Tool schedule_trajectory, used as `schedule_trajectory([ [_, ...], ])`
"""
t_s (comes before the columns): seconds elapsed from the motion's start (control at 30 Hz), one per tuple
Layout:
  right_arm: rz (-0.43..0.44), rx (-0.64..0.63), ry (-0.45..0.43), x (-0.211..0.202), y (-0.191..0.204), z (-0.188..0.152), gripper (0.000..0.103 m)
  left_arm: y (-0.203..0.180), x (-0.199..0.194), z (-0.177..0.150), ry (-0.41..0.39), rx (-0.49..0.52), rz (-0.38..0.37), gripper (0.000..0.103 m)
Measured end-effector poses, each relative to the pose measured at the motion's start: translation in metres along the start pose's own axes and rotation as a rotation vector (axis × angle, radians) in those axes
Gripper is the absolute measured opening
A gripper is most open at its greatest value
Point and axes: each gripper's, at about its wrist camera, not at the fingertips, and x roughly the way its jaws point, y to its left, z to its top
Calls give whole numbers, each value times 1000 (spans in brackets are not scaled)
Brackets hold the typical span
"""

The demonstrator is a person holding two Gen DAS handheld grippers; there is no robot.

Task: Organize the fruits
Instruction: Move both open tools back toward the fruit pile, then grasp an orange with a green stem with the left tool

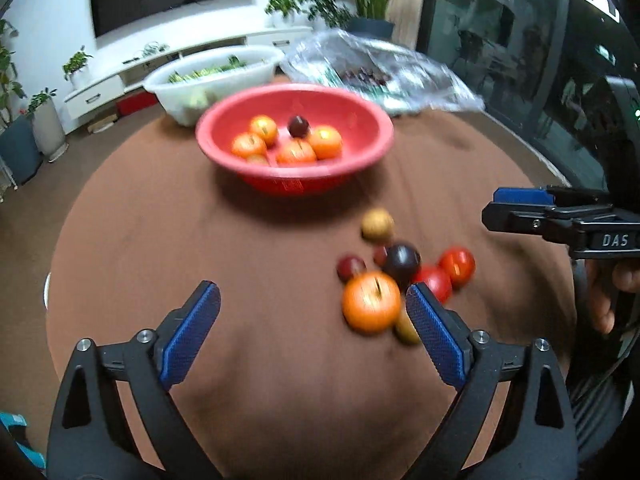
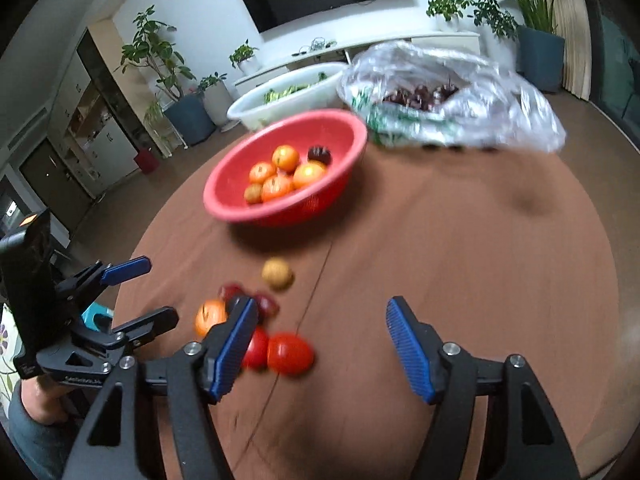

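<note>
A red bowl (image 1: 360, 120) holds several orange fruits (image 1: 326, 142) and a dark plum (image 1: 299, 126). Loose fruit lies on the brown table: an orange fruit (image 1: 371, 301), a dark plum (image 1: 401, 261), two red tomatoes (image 1: 457, 265), a tan fruit (image 1: 377, 224). My left gripper (image 1: 314, 300) is open and empty, its right finger beside the orange fruit. My right gripper (image 2: 320, 316) is open and empty over the table, with the tomatoes (image 2: 290, 353) by its left finger. The bowl (image 2: 228, 192) also shows in the right wrist view.
A white tub of greens (image 1: 256, 68) and a clear plastic bag with dark fruit (image 1: 372, 68) stand behind the bowl. The brown tablecloth (image 1: 200, 240) covers a round table. The right gripper shows at the right edge of the left view (image 1: 516, 212).
</note>
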Motion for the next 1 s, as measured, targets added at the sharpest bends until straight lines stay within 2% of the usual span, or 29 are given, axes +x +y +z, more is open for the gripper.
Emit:
schedule_trajectory([
  [0.1, 5, -5, 15, 1, 4, -14, 70, -6, 6, -10, 42, 6, -11, 94],
  [0.43, 18, -6, 21, 5, 8, -25, 70, -10, 17, -3, 56, -91, -100, 94],
  [0.67, 23, 13, 25, 9, 3, -28, 70, 0, 28, 6, 76, -162, -149, 66],
  [0.83, 27, 13, 31, 11, 2, -29, 70, -7, 35, 5, 107, -150, -163, 62],
  [0.93, 27, 11, 31, 11, 1, -29, 69, -9, 38, 6, 110, -152, -176, 55],
  [1.0, 28, 10, 33, 11, 2, -30, 69, -9, 38, 6, 114, -152, -180, 46],
])
